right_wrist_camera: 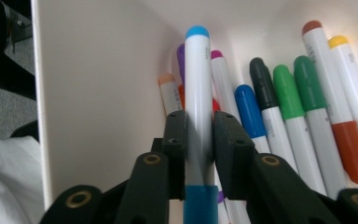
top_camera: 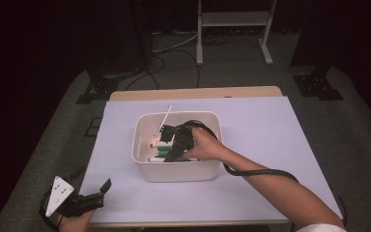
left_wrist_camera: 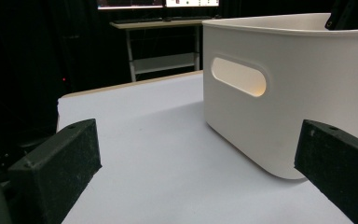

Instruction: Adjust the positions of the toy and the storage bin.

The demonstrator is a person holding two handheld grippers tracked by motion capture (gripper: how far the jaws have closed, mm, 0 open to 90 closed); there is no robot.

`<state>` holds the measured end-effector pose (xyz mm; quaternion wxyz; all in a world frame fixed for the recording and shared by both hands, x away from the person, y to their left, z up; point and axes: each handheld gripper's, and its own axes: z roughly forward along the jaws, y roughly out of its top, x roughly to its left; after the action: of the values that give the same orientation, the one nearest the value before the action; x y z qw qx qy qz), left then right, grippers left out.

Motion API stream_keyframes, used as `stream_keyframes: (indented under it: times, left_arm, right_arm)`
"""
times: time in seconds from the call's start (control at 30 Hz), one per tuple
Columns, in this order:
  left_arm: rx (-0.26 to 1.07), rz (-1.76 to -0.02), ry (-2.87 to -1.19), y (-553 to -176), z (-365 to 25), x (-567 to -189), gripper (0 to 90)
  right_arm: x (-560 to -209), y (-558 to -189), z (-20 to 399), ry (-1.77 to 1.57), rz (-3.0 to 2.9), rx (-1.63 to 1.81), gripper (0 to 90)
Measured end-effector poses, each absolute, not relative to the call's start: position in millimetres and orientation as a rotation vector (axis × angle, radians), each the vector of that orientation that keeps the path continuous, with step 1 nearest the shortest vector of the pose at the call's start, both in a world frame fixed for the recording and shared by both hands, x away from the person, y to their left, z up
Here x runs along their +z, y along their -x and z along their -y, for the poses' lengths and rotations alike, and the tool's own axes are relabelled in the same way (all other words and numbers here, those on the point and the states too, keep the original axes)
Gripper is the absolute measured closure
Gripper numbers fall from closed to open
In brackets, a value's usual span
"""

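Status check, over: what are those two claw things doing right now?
Right gripper in white bin, clamped on light-blue marker. Left gripper open, idle on the table. Other markers crowd alongside.

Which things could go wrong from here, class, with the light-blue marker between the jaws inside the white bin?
1. The right hand-held gripper holds the light-blue marker with narrow pads; it might slip or tilt.
2. The marker lies close to the bin wall and could scrape or catch on it.
3. Neighbouring markers lie tightly packed beside it; the jaws may knock them about.
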<state>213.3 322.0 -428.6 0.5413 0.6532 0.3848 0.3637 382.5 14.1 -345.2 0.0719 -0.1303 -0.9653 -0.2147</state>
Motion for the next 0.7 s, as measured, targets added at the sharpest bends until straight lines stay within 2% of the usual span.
stream_keyframes:
  times: [0.07, 0.3, 0.7]
  left_arm:
    - [0.865, -0.913, -1.552, -213, -322, -428, 0.0]
    - [0.86, -0.91, -1.562, -214, -321, -429, 0.0]
    - [0.864, -0.913, -1.564, -214, -321, -430, 0.0]
  right_arm:
    - [-345, -383, -15, 0.393, 2.911, -0.632, 68.5]
    - [-334, -381, -1, 0.438, 2.899, -0.721, 65.6]
    - [-299, -376, 61, 0.552, 2.846, -0.961, 59.6]
